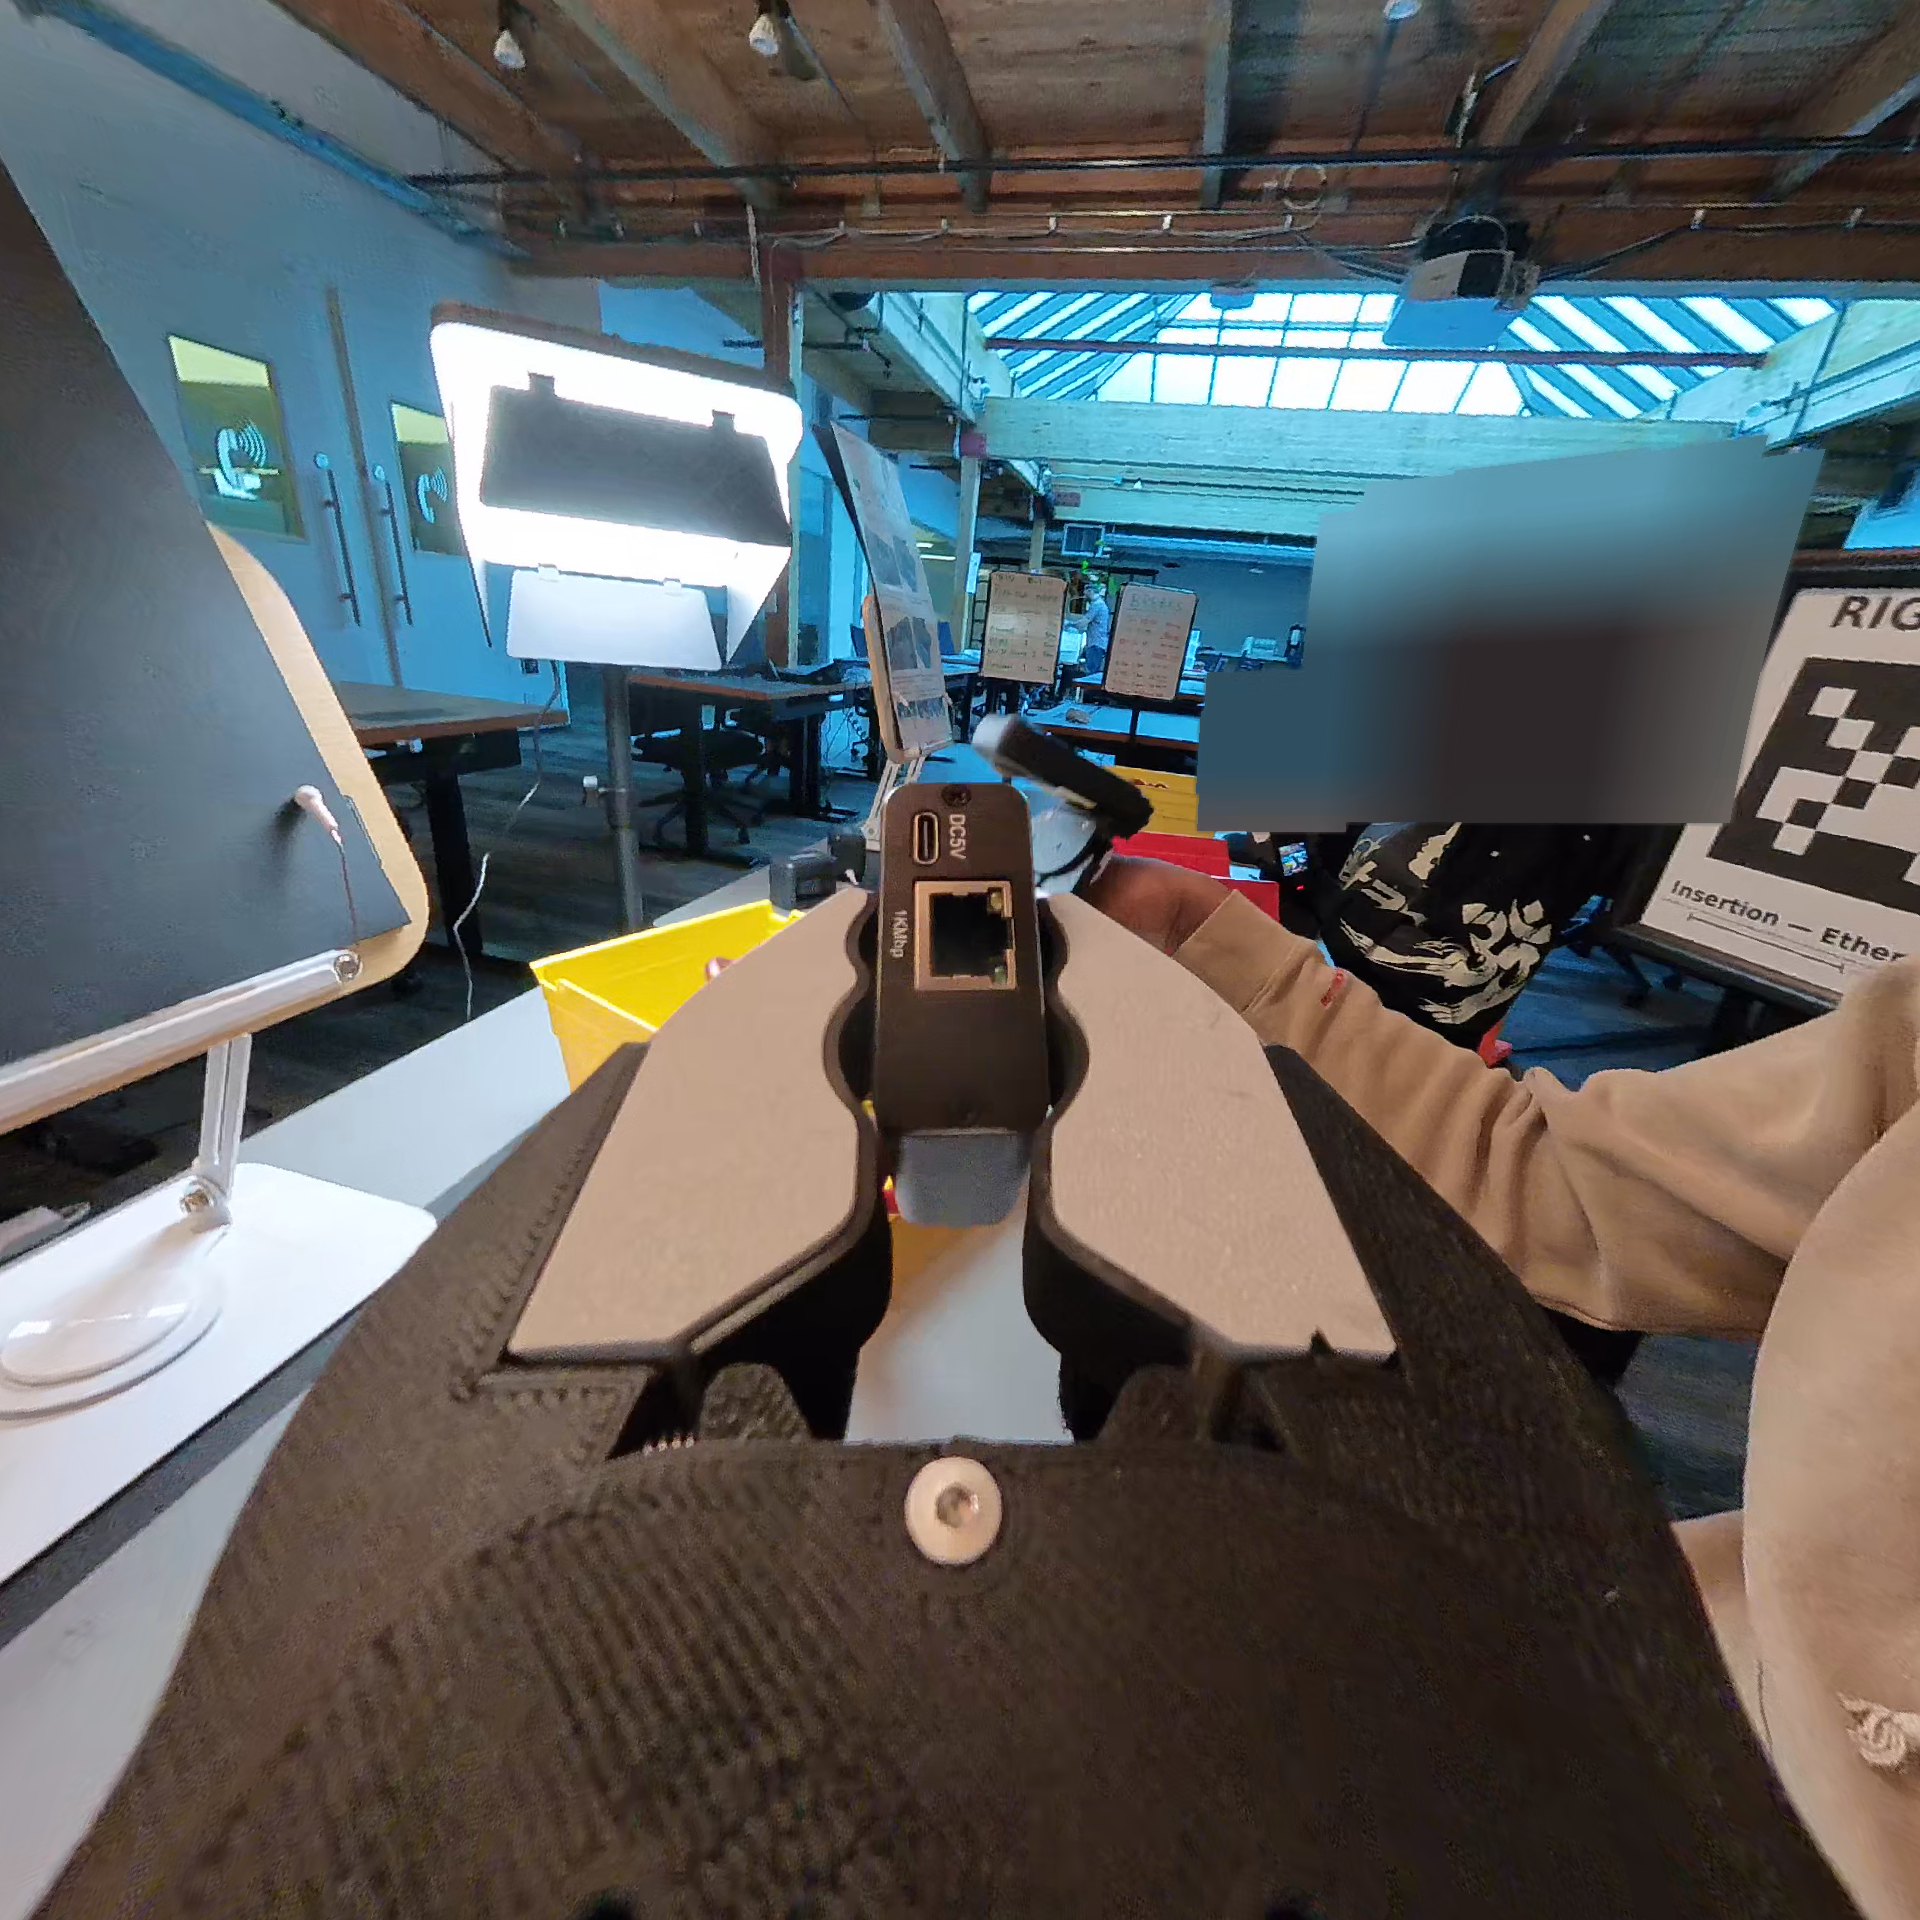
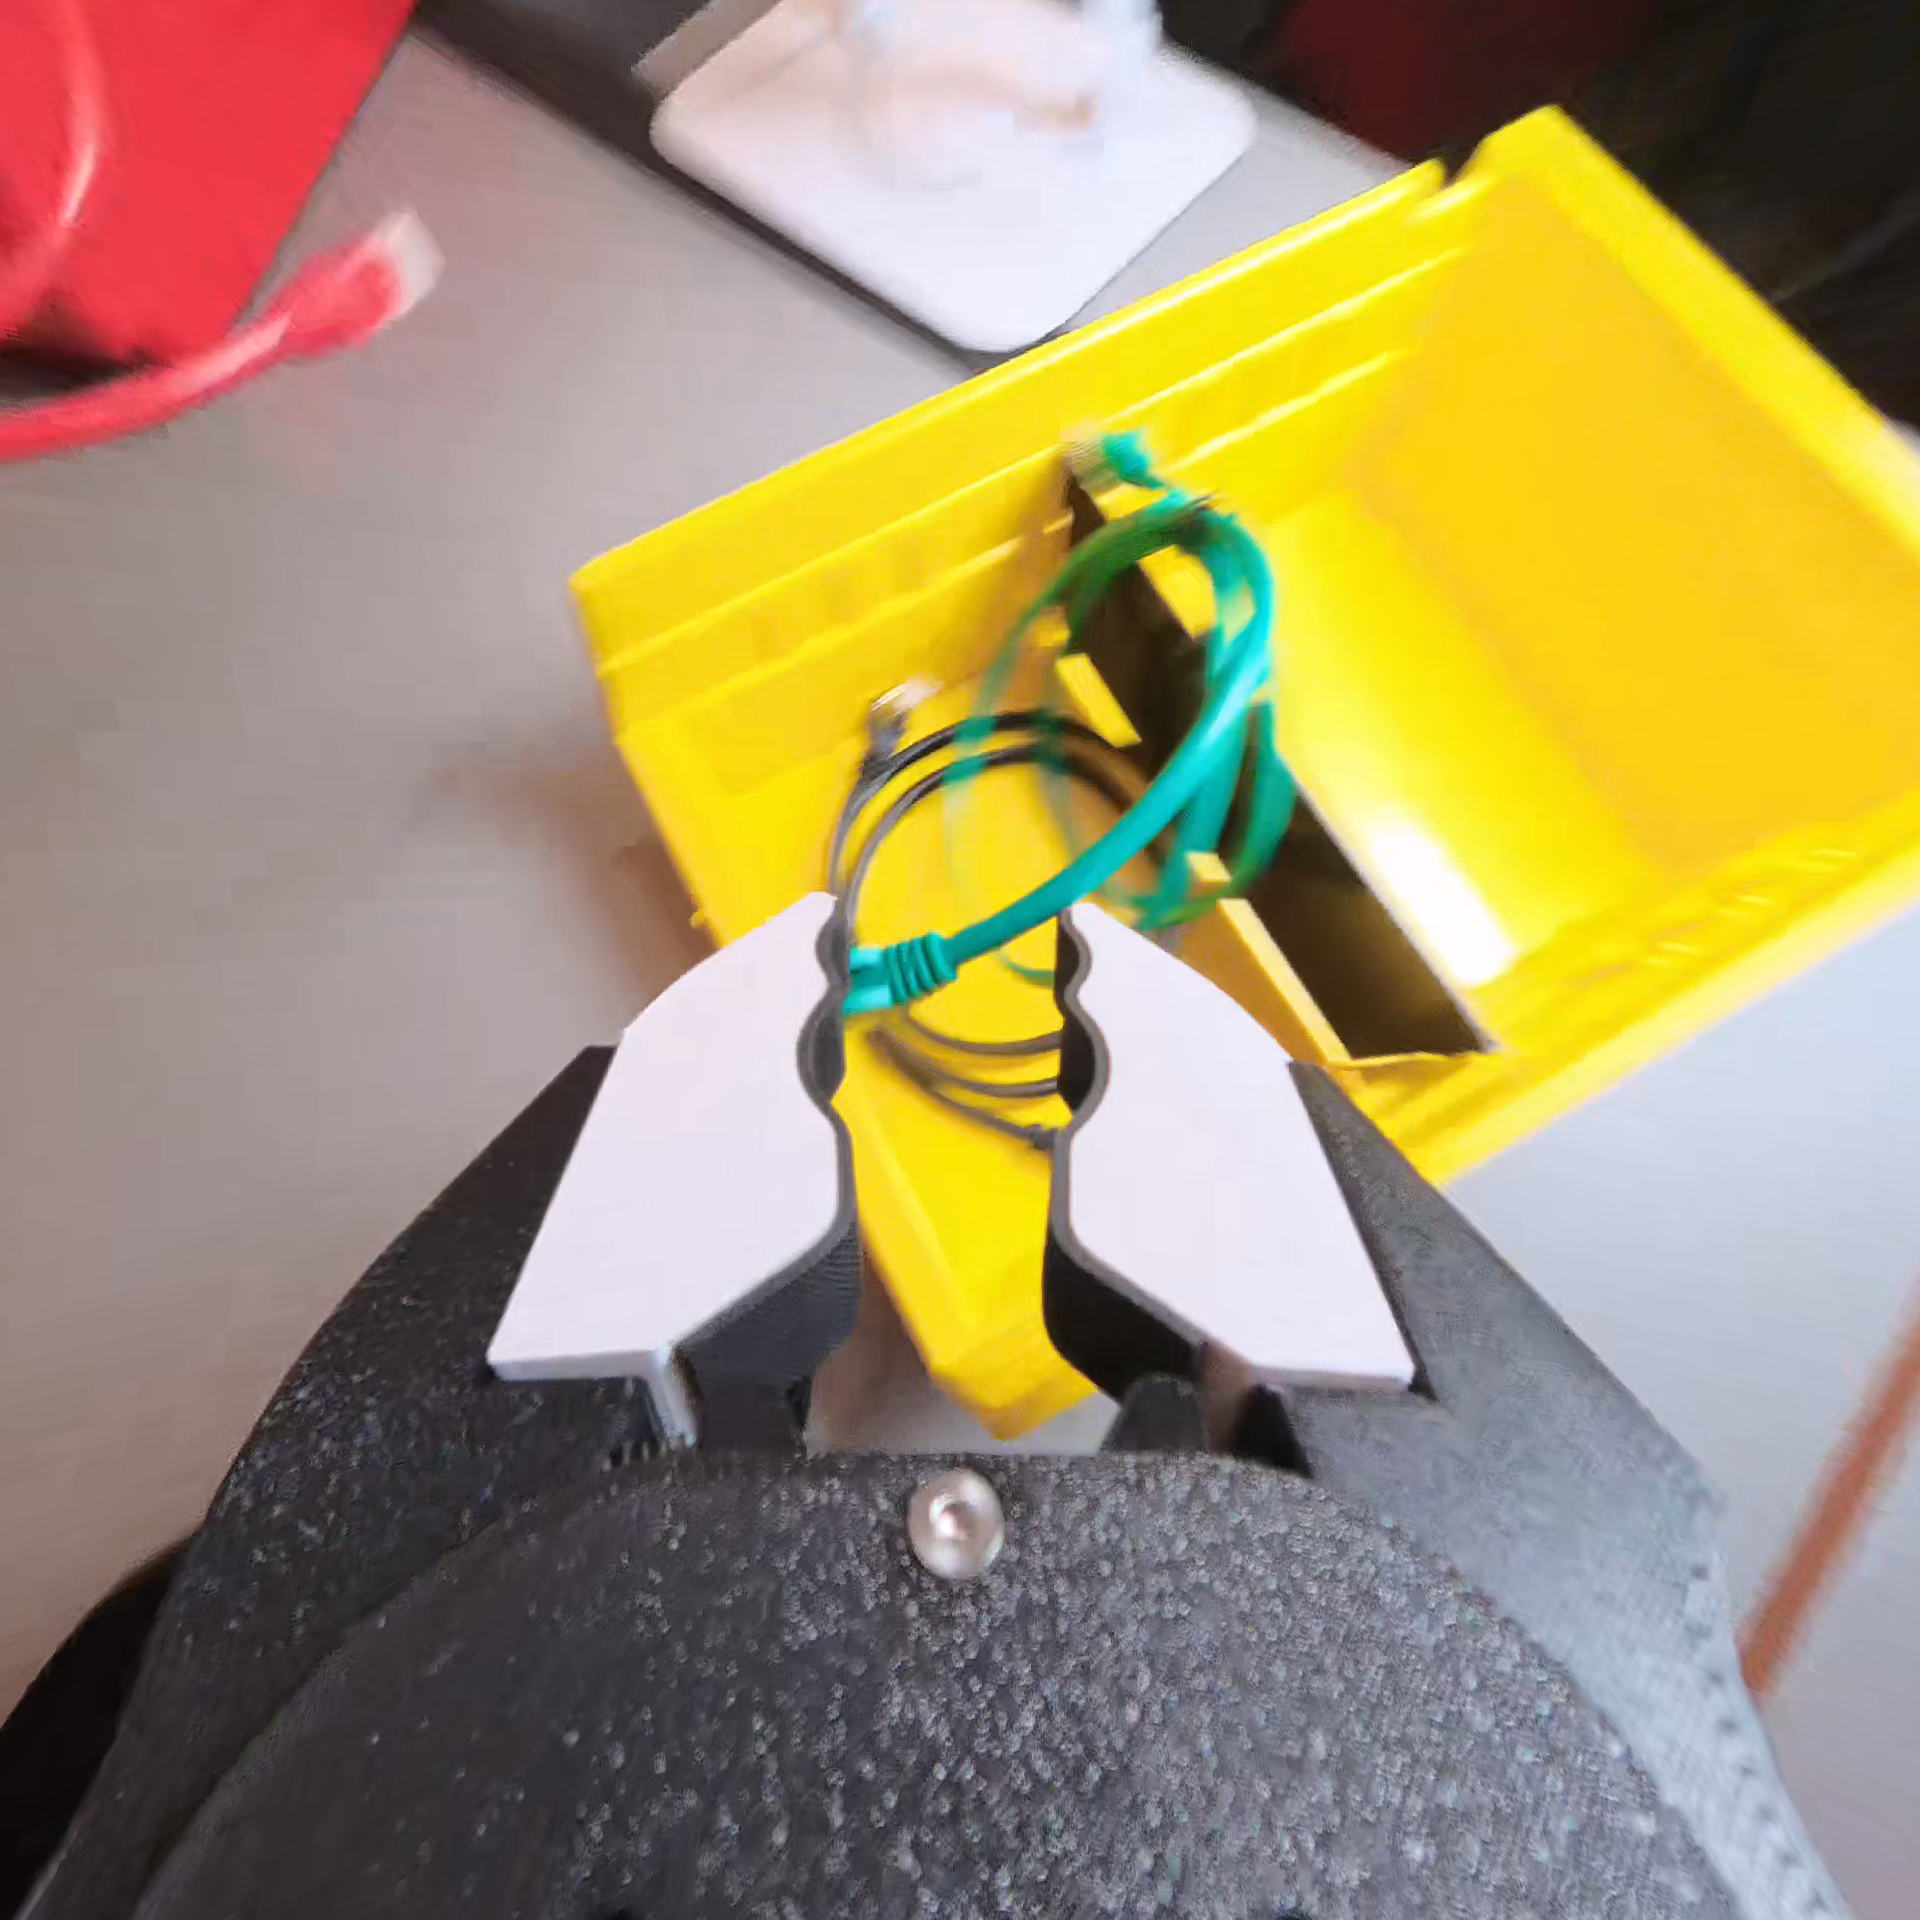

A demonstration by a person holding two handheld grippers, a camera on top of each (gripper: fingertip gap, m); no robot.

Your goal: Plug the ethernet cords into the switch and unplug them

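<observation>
**Switch held aloft, green cord under the open right gripper**

The small black metal ethernet switch (image 1: 958, 977) stands upright, clamped between the left gripper (image 1: 956, 1013)'s grey fingers, its port facing the camera. The right gripper (image 2: 951, 982) is spread open over the coiled green ethernet cord (image 2: 1174, 748), whose plug lies against its left finger. A thin black cord (image 2: 914, 790) lies alongside in the yellow plastic bin (image 2: 1558, 540). At ten o'clock, a red ethernet cord (image 2: 312, 312) rests on the grey table (image 2: 312, 727).

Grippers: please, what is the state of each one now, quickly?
Left gripper: closed on the black switch, held upright.
Right gripper: open over the yellow bin; the green cord end lies between its fingers, not clamped.
</observation>
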